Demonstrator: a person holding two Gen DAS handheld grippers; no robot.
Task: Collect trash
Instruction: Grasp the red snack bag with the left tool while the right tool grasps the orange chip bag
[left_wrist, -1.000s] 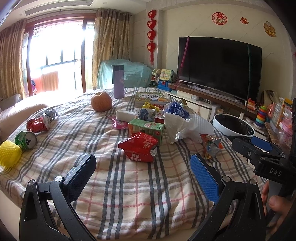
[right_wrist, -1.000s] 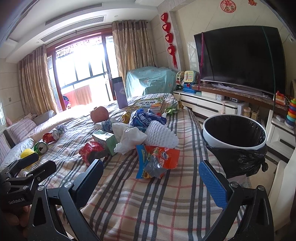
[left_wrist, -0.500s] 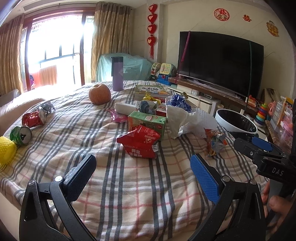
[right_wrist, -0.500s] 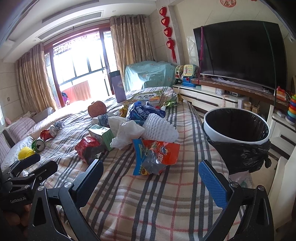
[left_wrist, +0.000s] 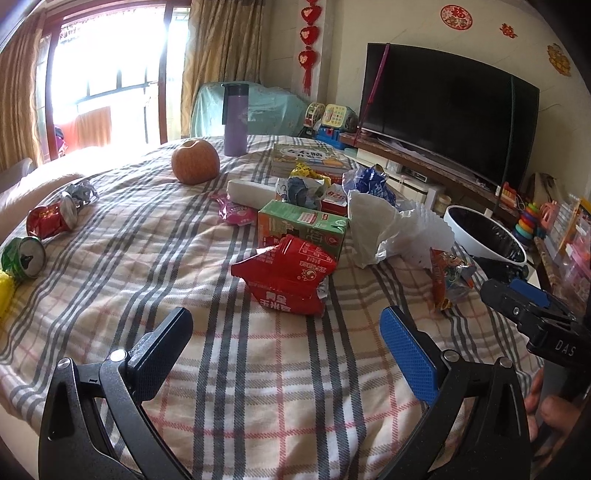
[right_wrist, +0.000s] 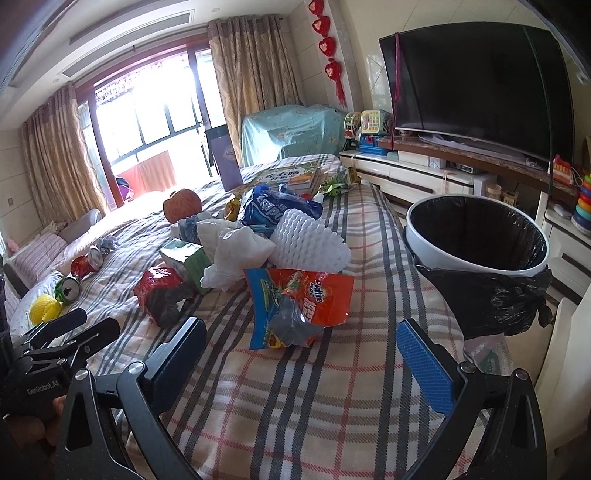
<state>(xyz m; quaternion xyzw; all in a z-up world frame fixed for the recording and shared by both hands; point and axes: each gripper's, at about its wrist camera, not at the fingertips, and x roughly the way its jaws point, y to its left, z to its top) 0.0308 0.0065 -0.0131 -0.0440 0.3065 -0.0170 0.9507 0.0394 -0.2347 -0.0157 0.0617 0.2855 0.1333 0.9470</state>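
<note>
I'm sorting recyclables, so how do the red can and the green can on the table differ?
The red can looks crushed and crumpled; the green can keeps a rounder body. The red can lies farther from the camera, the green can nearer, beside a yellow foam net. Both lie on their sides on the plaid cloth.

Wrappers (right_wrist: 299, 306) and cartons (left_wrist: 301, 230) litter the table (right_wrist: 332, 387), bin (right_wrist: 476, 236) just right.

Both grippers' fingers (left_wrist: 406, 354) (right_wrist: 424, 373) wide apart
</note>
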